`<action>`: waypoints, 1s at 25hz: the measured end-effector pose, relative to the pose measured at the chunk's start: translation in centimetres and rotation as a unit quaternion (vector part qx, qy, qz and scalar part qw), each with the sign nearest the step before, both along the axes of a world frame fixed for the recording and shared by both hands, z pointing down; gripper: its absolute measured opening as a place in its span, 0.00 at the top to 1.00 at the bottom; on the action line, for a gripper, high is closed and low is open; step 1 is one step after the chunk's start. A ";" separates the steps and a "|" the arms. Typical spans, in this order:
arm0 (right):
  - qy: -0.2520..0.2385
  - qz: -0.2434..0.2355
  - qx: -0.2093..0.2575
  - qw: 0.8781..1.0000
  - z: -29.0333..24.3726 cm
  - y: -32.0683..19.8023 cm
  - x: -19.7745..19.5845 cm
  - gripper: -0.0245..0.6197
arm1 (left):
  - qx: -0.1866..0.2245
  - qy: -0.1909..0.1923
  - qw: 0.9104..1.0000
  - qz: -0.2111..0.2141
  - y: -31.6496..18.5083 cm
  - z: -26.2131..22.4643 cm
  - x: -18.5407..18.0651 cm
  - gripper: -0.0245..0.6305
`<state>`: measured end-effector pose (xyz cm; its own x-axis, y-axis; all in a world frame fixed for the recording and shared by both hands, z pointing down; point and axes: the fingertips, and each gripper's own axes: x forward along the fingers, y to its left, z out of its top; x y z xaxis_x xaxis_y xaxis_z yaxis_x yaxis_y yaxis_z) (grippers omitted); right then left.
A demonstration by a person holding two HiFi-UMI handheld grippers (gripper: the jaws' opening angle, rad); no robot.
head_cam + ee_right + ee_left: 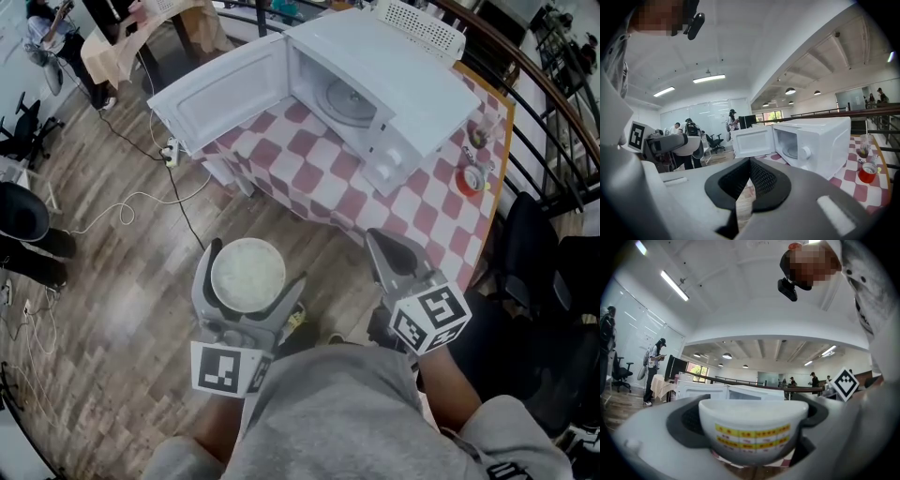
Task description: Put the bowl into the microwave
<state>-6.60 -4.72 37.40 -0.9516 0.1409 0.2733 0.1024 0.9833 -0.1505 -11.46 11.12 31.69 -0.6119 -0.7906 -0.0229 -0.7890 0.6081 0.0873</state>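
- The left tool [253,267] is closed around a white bowl [246,277], one jaw on each side of its wall. The bowl sits upright and level, over the wooden floor [122,309] and short of the tabletop [323,183].
- In the left gripper view the bowl [753,427] fills the gap between the jaws and shows a yellow printed band (too blurred to read).
- The step in hand, as I judge it, is the carry: the bowl is gripped but has not reached the oven.
- The microwave door [225,89] hangs wide open to the left, so nothing needs opening first.
- The microwave [412,103] stands on the checked tabletop, its cavity open toward the person and the glass turntable [349,98] bare.
- The next move calls for bringing the bowl forward and to the right, kept level, past the door's edge, and setting it on the turntable before the jaws let go.
- The right tool [386,246] hangs near the tabletop's edge with its jaws brought together and nothing between them.
- A red cup [867,172] stands on the tabletop right of the microwave, clear of the path.
- Hard to make out: whether the pale inside of the bowl holds anything, and the cavity's near wall and floor, which no view shows fully.
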 end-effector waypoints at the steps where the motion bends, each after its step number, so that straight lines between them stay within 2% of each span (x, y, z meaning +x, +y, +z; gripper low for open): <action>1: -0.001 0.002 0.001 1.000 -0.1 0.0 -0.4 0.97 | 0.001 -0.001 1.000 0.002 0.1 0.0 -0.4 0.13; 12: -0.009 0.013 0.008 1.000 -0.8 1.3 -4.5 0.97 | 0.012 -0.009 1.000 0.007 1.4 -0.4 -4.8 0.13; 25: -0.005 0.050 0.018 0.999 -0.8 0.8 -4.6 0.97 | 0.016 -0.003 0.999 0.030 1.2 0.1 -7.0 0.13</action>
<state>-11.23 -3.96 36.62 -0.9633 0.0355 0.2660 0.0052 0.9935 -0.1137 -18.42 12.37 31.77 -0.5637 -0.8244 -0.0515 -0.8242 0.5572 0.1016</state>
